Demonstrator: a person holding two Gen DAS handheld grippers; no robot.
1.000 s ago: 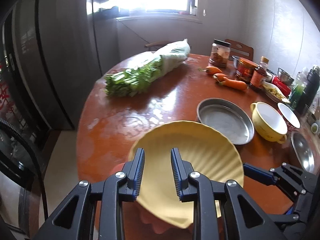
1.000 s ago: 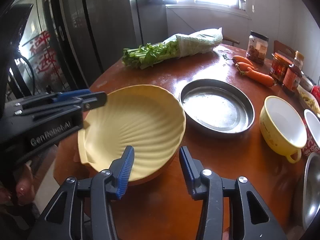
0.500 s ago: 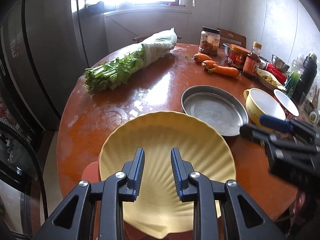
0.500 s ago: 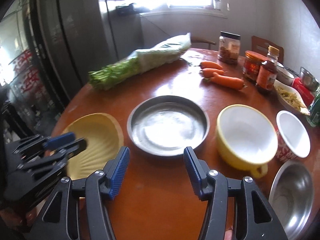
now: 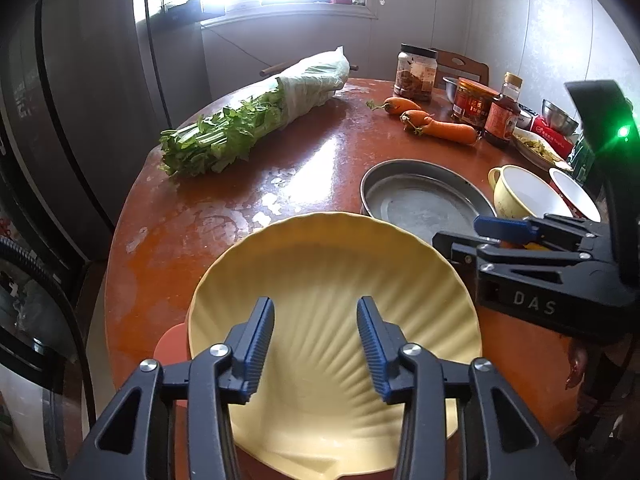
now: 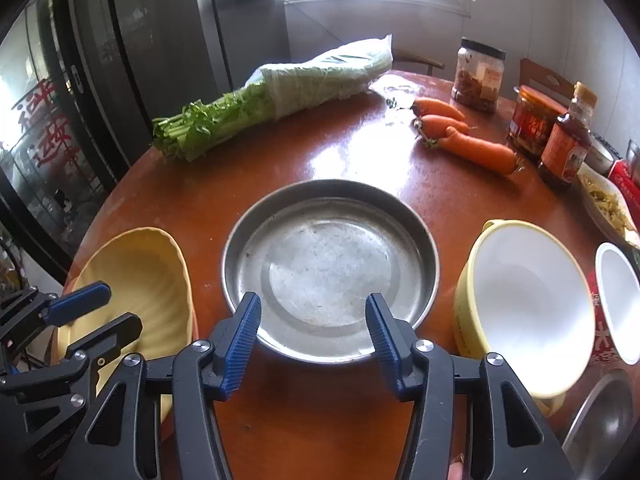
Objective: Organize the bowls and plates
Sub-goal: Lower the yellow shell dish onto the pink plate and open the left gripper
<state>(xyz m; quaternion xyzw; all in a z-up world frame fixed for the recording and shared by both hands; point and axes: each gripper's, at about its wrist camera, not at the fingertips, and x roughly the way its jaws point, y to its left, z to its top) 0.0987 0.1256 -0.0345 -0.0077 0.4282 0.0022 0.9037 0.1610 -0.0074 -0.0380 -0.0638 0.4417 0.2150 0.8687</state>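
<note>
Plates, 2 in number, are seen on the round red-brown table (image 6: 340,152): 1 yellow shell plate (image 5: 332,320) under the left gripper (image 5: 316,344), whose jaws have just been opening off it, and 1 steel plate (image 6: 328,268) before the right gripper (image 6: 314,344), parted and empty. 1 yellow bowl (image 6: 524,304) and 3 carrots (image 6: 464,136) are counted.

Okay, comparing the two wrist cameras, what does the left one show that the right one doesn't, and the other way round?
Only the left wrist view shows the whole yellow shell-shaped plate lying on an orange plate, with the open left gripper over it.

Only the right wrist view shows the shiny steel bowl at the lower right, and the open right gripper over the near rim of the round grey metal pan.

Both show the pan, the yellow white-lined cup, the carrots, the bagged celery and the jars.
</note>
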